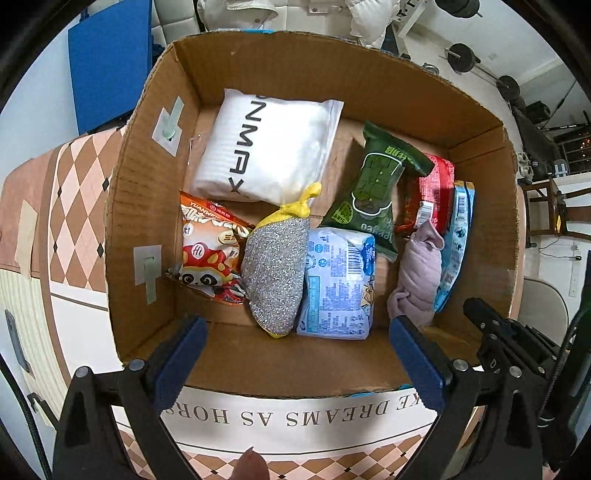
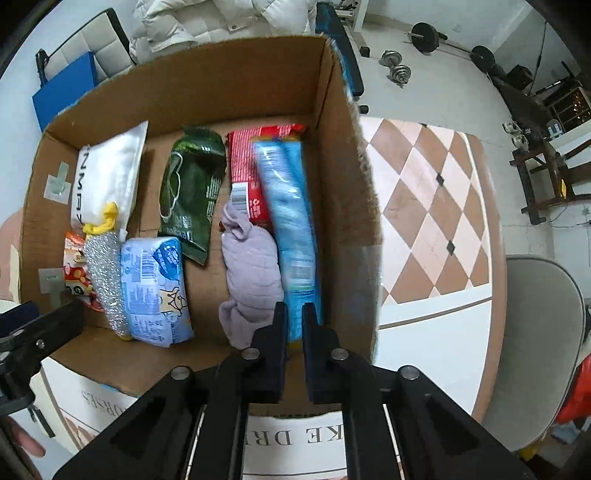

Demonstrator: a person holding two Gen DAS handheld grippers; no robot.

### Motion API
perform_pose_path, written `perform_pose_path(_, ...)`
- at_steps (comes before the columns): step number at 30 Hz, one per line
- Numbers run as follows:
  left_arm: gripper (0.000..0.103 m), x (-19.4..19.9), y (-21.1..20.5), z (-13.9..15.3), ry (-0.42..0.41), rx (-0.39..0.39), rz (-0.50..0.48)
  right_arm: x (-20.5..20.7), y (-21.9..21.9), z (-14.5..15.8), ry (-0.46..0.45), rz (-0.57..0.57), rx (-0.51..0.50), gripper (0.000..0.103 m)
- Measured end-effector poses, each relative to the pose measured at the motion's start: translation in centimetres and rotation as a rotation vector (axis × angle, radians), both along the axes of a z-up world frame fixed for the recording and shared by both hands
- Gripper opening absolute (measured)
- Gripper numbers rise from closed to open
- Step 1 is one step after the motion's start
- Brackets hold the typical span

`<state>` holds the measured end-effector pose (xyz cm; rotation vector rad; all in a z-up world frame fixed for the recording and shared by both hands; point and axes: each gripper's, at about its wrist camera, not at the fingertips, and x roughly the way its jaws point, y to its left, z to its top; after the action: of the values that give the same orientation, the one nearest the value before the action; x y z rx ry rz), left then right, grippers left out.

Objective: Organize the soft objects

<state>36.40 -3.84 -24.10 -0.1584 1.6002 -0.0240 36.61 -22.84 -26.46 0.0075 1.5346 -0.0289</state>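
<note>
An open cardboard box holds soft packs: a white pouch, a green snack bag, a silver scourer with a yellow knot, a blue tissue pack, an orange snack bag, a lilac cloth, a red pack. My left gripper is open and empty at the box's near wall. My right gripper is shut on the near end of a long blue packet that stands on edge against the right wall.
The box sits on a round table with a diamond-pattern cloth. A beige chair stands at the right. A white jacket and a blue pad lie beyond the box. Dumbbells are on the floor.
</note>
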Motion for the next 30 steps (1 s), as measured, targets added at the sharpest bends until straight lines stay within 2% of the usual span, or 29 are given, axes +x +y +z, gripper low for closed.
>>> perform_pose_path(6, 0.101, 0.1, -0.1, 0.0, -0.011, 0.015, -0.003, 0.1, -0.2, -1.0, 0.026, -0.027, 0.018, 0.006)
perform_pose_path(7, 0.101, 0.0, 0.0, 0.2, -0.018, 0.020, -0.005, 0.1, -0.5, -0.9, 0.026, -0.036, 0.035, 0.010)
perform_pose_path(9, 0.101, 0.0, 0.0, 0.6, -0.036, 0.038, -0.013, 0.0, -0.7, -0.5, 0.020, -0.047, 0.050, 0.034)
perform_pose_path(10, 0.101, 0.0, 0.0, 0.7, -0.044, 0.043, -0.017, 0.0, -0.8, -0.2, 0.011, -0.048, 0.059, 0.054)
perform_pose_path(11, 0.101, -0.1, 0.0, 0.9, -0.052, 0.048, -0.019, -0.1, -0.8, 0.2, 0.000, -0.045, 0.064, 0.066)
perform_pose_path(13, 0.101, -0.1, 0.1, 1.3, -0.065, 0.059, -0.022, -0.3, -0.5, 1.1, -0.021, -0.027, 0.049, 0.072)
perform_pose_path(14, 0.101, -0.1, 0.3, 1.6, -0.072, 0.062, -0.021, -0.3, -0.4, 1.4, -0.026, -0.018, 0.044, 0.081)
perform_pose_path(17, 0.101, -0.4, 0.5, 2.5, -0.100, 0.069, -0.018, -0.6, 0.2, 2.7, -0.041, 0.006, 0.045, 0.097)
perform_pose_path(20, 0.103, -1.2, 1.0, 4.0, -0.151, 0.078, -0.016, -1.3, 0.5, 4.3, -0.074, 0.024, 0.031, 0.103)
perform_pose_path(24, 0.103, -3.0, 1.5, 6.4, -0.187, 0.044, -0.010, -2.8, 0.3, 6.8, -0.123, 0.029, 0.036, 0.103)
perform_pose_path(30, 0.103, -7.4, 2.1, 11.1, -0.291, 0.071, 0.028, -7.1, 0.0, 12.7, -0.238, 0.014, 0.024, 0.103)
